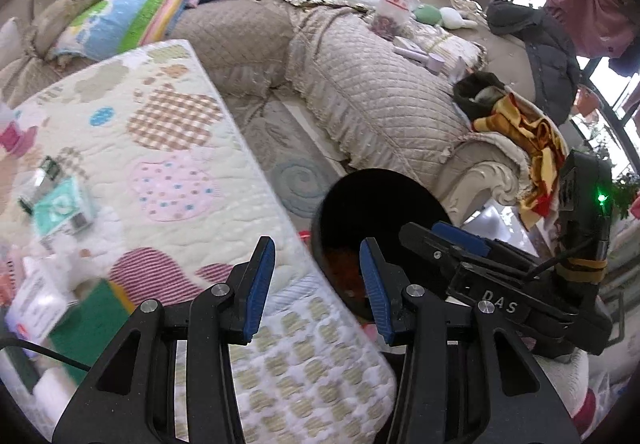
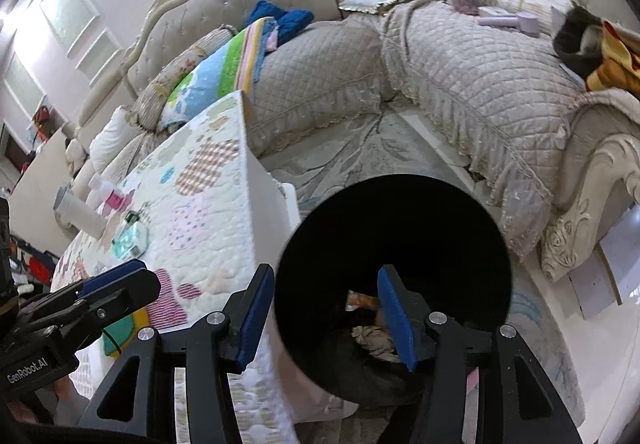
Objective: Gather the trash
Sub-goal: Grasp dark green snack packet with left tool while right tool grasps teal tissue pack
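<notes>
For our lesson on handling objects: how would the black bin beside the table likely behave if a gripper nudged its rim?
The black bin looks tall with a wide open mouth, so a rim push would probably tip it rather than slide it. Only a little crumpled trash lies at the bottom, so it is likely light. The rug underneath may add grip.

A round black bin (image 2: 394, 240) stands upright and open-topped on the carpet, just beside the corner of the quilt-covered table and in front of the sofa. Inside, at its dark bottom, lies trash: crumpled pale paper (image 2: 370, 338), an orange-and-white wrapper (image 2: 360, 300), and reddish scraps (image 1: 344, 268).
</notes>
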Action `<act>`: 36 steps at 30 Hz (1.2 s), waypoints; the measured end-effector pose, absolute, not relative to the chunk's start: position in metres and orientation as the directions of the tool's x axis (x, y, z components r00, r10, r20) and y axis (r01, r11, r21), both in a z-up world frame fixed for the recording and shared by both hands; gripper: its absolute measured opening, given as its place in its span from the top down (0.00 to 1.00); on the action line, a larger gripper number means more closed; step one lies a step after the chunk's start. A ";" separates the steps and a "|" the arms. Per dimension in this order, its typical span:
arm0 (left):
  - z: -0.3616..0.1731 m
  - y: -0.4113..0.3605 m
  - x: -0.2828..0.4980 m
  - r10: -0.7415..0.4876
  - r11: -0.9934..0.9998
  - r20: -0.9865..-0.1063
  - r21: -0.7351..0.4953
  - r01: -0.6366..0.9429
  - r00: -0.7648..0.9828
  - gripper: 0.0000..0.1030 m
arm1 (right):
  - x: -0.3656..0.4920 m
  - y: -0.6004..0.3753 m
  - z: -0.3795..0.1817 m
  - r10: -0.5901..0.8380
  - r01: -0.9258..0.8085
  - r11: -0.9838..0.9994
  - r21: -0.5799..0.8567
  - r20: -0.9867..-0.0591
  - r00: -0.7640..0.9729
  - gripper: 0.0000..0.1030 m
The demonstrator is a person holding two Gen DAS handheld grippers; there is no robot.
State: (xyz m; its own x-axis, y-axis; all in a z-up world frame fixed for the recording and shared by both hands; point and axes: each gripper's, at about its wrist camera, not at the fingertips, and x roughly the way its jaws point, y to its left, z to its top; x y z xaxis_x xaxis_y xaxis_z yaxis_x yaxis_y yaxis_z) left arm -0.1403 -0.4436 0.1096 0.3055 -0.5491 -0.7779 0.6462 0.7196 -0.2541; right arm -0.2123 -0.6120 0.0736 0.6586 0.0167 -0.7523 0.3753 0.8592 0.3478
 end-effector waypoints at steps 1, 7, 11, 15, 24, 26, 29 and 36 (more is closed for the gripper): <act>0.111 -0.437 -0.139 -0.545 0.727 -0.777 -0.249 0.640 0.316 0.59 | -0.211 -0.608 0.075 0.020 0.368 0.863 0.347 -0.751 0.660 0.50; 0.114 -0.400 -0.132 -0.512 0.772 -0.780 -0.234 0.591 0.360 0.59 | -0.197 -0.582 0.080 0.049 0.323 0.882 0.343 -0.748 0.661 0.49; 0.116 -0.374 -0.126 -0.494 0.801 -0.779 -0.235 0.551 0.386 0.59 | -0.184 -0.557 0.084 0.080 0.276 0.900 0.337 -0.750 0.656 0.49; 0.117 -0.342 -0.120 -0.472 0.830 -0.778 -0.232 0.507 0.415 0.59 | -0.172 -0.529 0.088 0.115 0.216 0.920 0.328 -0.751 0.650 0.49; 0.112 -0.257 -0.109 -0.389 0.892 -0.798 -0.203 0.403 0.460 0.59 | -0.138 -0.463 0.091 0.215 0.079 0.939 0.335 -0.749 0.627 0.48; 0.109 -0.238 -0.107 -0.365 0.905 -0.803 -0.189 0.380 0.471 0.59 | -0.132 -0.449 0.089 0.234 0.054 0.940 0.337 -0.753 0.615 0.47; 0.102 -0.207 -0.103 -0.324 0.927 -0.816 -0.171 0.334 0.480 0.59 | -0.122 -0.426 0.086 0.263 0.008 0.943 0.332 -0.761 0.593 0.46; 0.069 -0.148 -0.093 -0.257 0.959 -0.852 -0.168 0.228 0.456 0.59 | -0.101 -0.389 0.082 0.288 -0.066 0.950 0.304 -0.777 0.559 0.45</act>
State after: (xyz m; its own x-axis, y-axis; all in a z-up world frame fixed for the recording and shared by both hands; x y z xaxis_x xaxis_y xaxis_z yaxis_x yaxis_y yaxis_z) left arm -0.0926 -0.1485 0.0695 0.4563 -0.2574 -0.8518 0.2280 0.9591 -0.1677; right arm -0.1009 -0.3888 0.0819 0.5591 0.2879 -0.7775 -0.0662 0.9503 0.3043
